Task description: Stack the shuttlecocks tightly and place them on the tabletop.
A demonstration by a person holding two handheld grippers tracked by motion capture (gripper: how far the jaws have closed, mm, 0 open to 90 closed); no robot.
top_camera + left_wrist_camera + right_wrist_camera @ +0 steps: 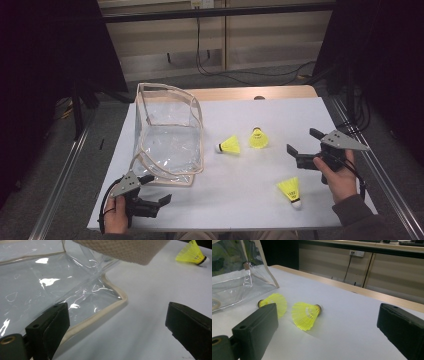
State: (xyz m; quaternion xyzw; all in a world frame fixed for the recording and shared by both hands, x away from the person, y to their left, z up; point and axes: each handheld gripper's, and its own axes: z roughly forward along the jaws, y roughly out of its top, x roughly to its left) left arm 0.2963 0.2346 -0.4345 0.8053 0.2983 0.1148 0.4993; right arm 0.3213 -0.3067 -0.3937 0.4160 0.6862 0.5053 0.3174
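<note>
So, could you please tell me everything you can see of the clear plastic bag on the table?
The bag is a boxy pouch of clear, glossy, creased plastic with cream fabric piping along its edges. It looks empty and rests on the white table, on its left half, with its open mouth tilted towards the far side. The left gripper is open just in front of its near corner, not touching it as far as I can tell.

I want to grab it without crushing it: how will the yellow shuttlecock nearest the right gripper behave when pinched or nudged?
The shuttlecock lies on its side, so a nudge would probably roll it in a curve. Its open mesh skirt looks light and likely flexes under the jaws.
</note>
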